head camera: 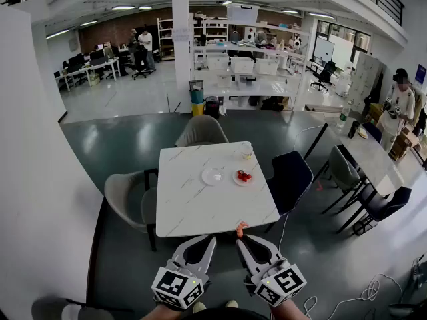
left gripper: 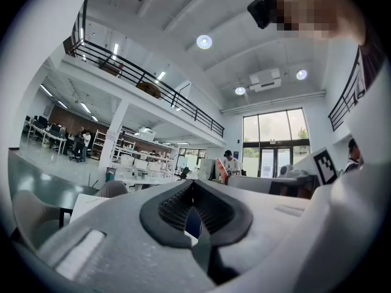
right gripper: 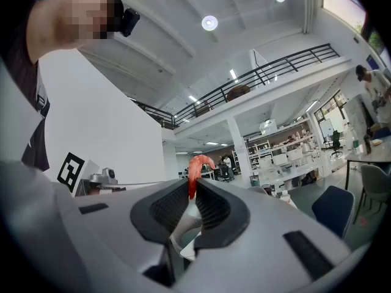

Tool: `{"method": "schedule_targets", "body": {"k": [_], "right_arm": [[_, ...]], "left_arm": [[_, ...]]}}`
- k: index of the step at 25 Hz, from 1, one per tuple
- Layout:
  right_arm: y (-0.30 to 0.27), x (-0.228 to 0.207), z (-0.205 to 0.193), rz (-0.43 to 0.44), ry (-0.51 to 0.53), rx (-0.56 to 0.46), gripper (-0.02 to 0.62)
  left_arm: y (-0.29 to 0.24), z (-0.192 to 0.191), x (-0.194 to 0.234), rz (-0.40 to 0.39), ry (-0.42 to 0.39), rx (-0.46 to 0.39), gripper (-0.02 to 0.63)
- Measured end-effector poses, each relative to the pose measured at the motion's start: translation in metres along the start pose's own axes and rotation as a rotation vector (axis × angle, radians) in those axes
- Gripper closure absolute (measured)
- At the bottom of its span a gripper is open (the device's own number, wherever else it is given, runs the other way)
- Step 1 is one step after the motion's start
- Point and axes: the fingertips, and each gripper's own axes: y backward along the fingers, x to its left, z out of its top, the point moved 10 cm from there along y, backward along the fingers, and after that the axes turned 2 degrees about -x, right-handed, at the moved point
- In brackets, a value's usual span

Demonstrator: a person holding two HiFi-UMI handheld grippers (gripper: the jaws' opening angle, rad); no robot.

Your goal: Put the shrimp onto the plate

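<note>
- One shrimp [head camera: 240,229] is in play in the head view: the right gripper [head camera: 241,236] pinches it at its tips, just at the near edge of the marble table [head camera: 193,212], in front of the person. Toward the table's far right sits a small plate [head camera: 235,177] with red pieces on it, probably shrimp placed already. An empty white plate [head camera: 212,176] lies just to its left. The left gripper [head camera: 211,241] hangs off the table's near edge too, beside the right one, carrying nothing.
- In the left gripper view, the left gripper [left gripper: 193,191] has its jaws pressed together with nothing between them. Only a corner of the table shows beyond.
- In the right gripper view, the right gripper [right gripper: 192,191] is clamped on the shrimp [right gripper: 197,166]. Its orange curled body sticks up above the jaw tips.
- My read is that the pick-up is done and the delivery is not. The shrimp has yet to cross the table, come down over a plate and be let go. Which of the two plates is meant, I cannot tell.
</note>
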Motion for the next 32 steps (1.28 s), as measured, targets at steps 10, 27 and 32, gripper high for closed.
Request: {"method": "schedule_targets", "body": {"k": [10, 27, 32], "right_arm": [[0.001, 0.008, -0.001, 0.002, -0.008, 0.007, 0.555], [-0.031, 0.035, -0.015, 0.0, -0.064, -0.006, 0.554], [-0.043, 0.054, -0.021, -0.017, -0.063, 0.002, 0.554]], "left_arm": [[0.006, 0.0, -0.002, -0.009, 0.006, 0.0, 0.597], [0.033, -0.004, 0.043, 0.016, 0.029, -0.015, 0.597], [0.048, -0.006, 0.061, 0.015, 0.039, -0.016, 0.597]]}}
